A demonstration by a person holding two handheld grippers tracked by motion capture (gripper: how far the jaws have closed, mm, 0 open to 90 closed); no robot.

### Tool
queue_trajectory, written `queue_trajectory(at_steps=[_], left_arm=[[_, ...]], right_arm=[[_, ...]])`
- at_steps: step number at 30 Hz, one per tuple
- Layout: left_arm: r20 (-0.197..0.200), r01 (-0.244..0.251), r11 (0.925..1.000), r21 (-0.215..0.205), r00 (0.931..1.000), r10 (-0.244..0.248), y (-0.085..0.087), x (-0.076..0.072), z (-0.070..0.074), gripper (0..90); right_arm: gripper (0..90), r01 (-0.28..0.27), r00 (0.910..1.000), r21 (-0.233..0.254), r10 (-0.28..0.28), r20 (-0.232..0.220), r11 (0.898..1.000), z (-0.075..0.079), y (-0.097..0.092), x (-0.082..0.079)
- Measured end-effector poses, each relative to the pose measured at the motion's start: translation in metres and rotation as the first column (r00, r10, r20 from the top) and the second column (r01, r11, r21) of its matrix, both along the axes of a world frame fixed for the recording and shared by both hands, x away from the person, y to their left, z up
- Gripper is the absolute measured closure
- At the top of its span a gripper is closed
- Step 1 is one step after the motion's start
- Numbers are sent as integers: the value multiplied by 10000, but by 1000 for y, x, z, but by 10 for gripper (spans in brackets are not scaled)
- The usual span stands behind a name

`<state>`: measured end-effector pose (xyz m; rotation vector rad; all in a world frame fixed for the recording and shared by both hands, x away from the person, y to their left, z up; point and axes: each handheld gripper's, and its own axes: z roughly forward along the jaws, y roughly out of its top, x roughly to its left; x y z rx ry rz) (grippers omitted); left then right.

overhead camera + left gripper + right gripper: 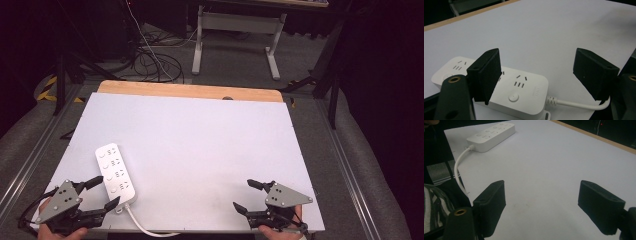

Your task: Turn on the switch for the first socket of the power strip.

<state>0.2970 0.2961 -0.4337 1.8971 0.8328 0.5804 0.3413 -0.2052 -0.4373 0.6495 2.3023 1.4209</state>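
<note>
— Where's the power strip (116,177)?
— Near the table's (210,140) front left corner, long axis running away from the person, cord end nearest.
— Which gripper's closer?
— The left gripper (104,193), jaws wide, empty, straddling that cord end. The right gripper (247,195), also open and empty, is well apart.

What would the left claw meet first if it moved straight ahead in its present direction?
Probably the white plastic power strip: its cable end lies just ahead between the open left claw jaws, though the exact height is unclear.
</note>
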Motion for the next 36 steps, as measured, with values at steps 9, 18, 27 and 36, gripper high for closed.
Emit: queue_trajectory(at_steps=[9,18,27,36], left_arm=[[81,75,9998,159,9999,-76,-2,-2,2,219],[108,24,9999,127,9999,-25,-2,-2,5,230],[-324,292,9995,147,9991,-287,-1,1,12,356],[-711,499,9978,440,9964,-467,1,8,18,542]], right_arm=[[226,-13,10000,-32,13,-25,10000,-1,1,0],[226,-38,10000,-16,38,-24,10000,-1,1,1],[226,-41,10000,-55,41,-20,10000,-1,1,0],[226,-39,10000,-78,38,-82,10000,-1,2,1]])
